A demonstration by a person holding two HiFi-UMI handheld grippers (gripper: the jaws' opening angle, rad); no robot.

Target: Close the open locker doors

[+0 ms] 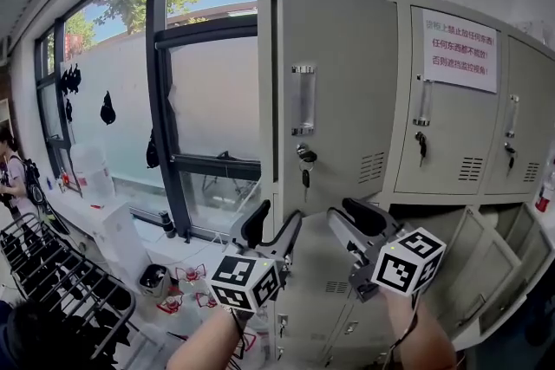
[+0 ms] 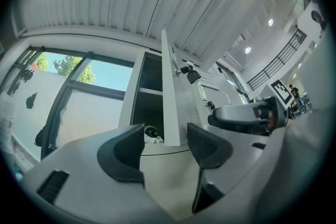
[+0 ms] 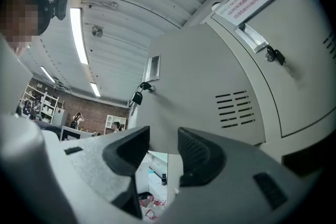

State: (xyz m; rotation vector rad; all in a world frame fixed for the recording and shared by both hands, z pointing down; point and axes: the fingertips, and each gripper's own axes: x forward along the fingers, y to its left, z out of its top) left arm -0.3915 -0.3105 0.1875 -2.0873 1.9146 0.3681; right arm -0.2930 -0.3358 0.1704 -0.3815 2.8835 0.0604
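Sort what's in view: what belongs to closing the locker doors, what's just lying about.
Job:
open upper locker door
open lower locker door
left gripper, jaws apart
right gripper, jaws apart

Lying about:
black rack
white container
paper notice

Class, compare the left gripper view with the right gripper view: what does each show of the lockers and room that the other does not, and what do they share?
Only the left gripper view: the dark inside of the open locker with its shelf, the window, and the right gripper. Only the right gripper view: the printed notice on a closed locker door and a ceiling light strip. Both: the open locker door with keys hanging from its lock, seen past open fingers that hold nothing.
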